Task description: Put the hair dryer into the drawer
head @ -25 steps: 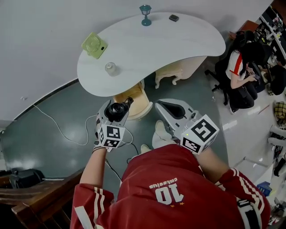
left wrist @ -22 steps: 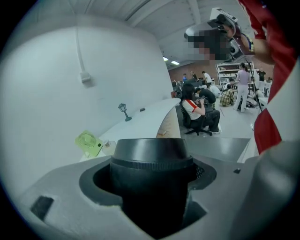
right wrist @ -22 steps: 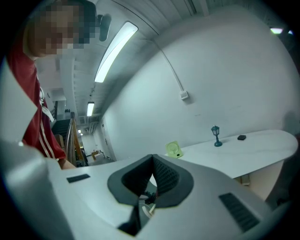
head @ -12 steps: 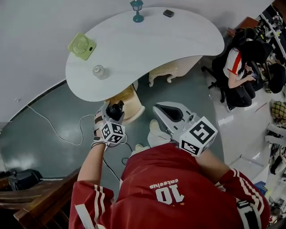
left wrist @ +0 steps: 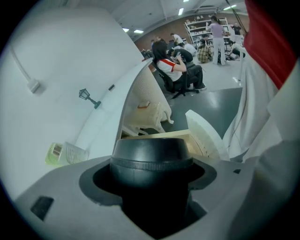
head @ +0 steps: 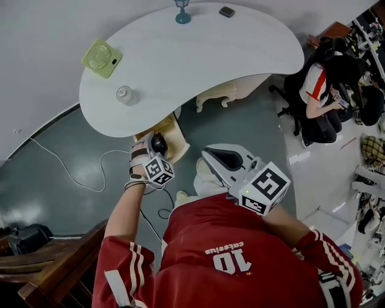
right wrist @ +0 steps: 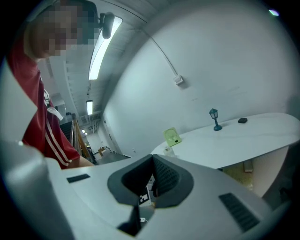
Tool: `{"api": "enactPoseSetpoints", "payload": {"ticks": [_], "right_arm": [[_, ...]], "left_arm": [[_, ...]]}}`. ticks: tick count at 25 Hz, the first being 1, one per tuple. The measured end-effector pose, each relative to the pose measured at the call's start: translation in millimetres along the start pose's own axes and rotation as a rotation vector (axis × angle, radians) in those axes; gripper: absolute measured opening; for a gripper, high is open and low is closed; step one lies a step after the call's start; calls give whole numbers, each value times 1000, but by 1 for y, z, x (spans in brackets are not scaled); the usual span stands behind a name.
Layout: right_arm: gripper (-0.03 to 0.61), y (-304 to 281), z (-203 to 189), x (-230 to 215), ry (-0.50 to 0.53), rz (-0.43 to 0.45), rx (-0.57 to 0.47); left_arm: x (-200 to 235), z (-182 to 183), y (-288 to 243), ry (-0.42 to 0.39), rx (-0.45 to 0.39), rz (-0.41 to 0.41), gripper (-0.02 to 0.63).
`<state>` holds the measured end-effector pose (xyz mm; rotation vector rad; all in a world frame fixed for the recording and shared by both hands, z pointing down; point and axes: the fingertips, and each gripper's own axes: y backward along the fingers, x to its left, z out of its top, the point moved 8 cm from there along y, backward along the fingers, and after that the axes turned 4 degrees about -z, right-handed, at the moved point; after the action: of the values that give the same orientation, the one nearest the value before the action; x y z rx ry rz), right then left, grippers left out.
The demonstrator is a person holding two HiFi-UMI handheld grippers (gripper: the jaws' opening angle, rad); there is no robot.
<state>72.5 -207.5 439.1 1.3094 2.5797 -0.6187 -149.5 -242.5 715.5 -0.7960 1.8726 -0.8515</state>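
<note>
A black hair dryer [head: 159,144] is clamped in my left gripper [head: 154,148], which hangs over the open drawer [head: 173,130] under the white curved table [head: 192,60]. In the left gripper view the dryer's round black barrel [left wrist: 151,157] fills the space between the jaws. The drawer's pale wooden inside [left wrist: 161,136] and its white front panel [left wrist: 205,135] lie just beyond it. My right gripper [head: 222,157] is held nearer my body, to the right of the drawer. It is shut, with nothing between its fingers [right wrist: 165,177].
On the table stand a green fan [head: 100,58], a glass jar [head: 124,94], a teal lamp [head: 182,12] and a small black item [head: 227,11]. A cable [head: 78,174] trails over the floor at left. A person [head: 322,90] sits at right. A wooden rail [head: 54,264] is at lower left.
My left gripper has carried the hair dryer forward and down, from in front of my body to over the open drawer. The right gripper has stayed about where it was.
</note>
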Motion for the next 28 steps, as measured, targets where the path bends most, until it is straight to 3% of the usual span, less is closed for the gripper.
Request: {"api": "enactPoseSetpoints", "payload": {"ticks": [10,14,19,28], "right_arm": [[6,6,-7,-16,-10,-47,25],[6,5,-12,-19,-18,-60,35],[6,2,-14,-21,-28,-63,37],[6,-5,-11,-10,-33,-27,40]], "left_arm": [[-8,-3,-46,-68,54,109,391],[-4,-4,-57,-53,51,113,391],[-3,-10,-57,15,45,7,390],[-25,-20,-47,5,15,-192,387]]}}
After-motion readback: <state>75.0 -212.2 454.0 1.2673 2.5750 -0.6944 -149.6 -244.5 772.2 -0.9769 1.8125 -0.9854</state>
